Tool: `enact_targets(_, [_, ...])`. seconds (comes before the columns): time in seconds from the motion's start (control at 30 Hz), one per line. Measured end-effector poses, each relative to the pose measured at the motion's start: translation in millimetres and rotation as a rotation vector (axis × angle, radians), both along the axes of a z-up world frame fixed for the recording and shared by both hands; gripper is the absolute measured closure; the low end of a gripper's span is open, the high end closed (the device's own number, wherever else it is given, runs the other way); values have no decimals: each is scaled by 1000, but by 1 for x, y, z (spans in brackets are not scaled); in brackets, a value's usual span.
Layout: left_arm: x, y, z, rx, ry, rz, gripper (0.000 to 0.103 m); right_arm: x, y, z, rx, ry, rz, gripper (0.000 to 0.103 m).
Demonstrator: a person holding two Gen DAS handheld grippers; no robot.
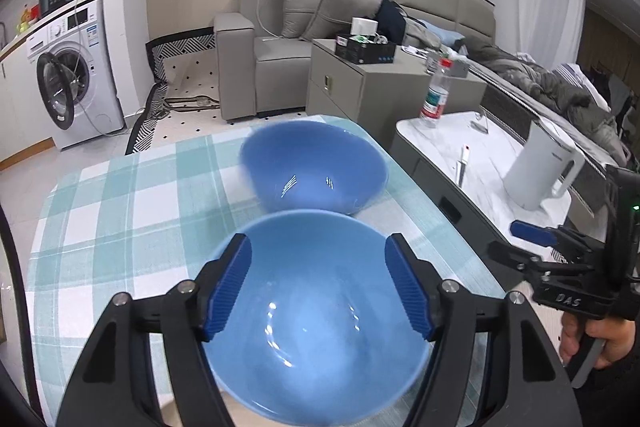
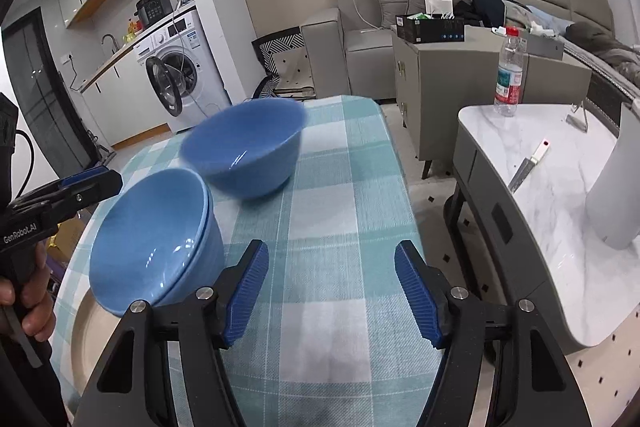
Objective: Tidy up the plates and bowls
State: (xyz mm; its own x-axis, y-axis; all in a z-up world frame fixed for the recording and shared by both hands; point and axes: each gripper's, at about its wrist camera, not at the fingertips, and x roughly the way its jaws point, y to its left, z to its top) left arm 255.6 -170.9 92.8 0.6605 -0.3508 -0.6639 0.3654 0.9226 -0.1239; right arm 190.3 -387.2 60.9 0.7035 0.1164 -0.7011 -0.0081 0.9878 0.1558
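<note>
Here, a checked-cloth surface in a living room with grey sofa. Left fingers spread, straddling stacked blue bowls without gripping; right fingers released, empty.

A small lived-in flat: a washing machine under a kitchen counter, a grey sofa with cushions, a rumpled bed, and a table under a checked cloth.

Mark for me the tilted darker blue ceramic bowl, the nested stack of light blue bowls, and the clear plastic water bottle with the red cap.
tilted darker blue ceramic bowl [image 2: 244,151]: right wrist view, inner wall.
nested stack of light blue bowls [image 2: 148,239]: right wrist view, inside of the top bowl.
clear plastic water bottle with the red cap [image 2: 509,79]: right wrist view, label.
</note>
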Motion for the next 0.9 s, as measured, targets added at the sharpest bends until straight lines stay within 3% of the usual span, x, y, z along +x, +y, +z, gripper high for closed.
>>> enact_targets(0.1, [8, 11, 2, -8, -7, 25, 27, 9, 3, 11, -4, -14, 18, 27])
enact_targets(0.37, [35, 47, -1, -39, 20, 108, 27, 46, 27, 26, -21, -19, 76, 26])
enact_targets(0.9, [103, 59, -35, -19, 122, 135, 23, 123, 55, 4, 39, 64, 84, 26])
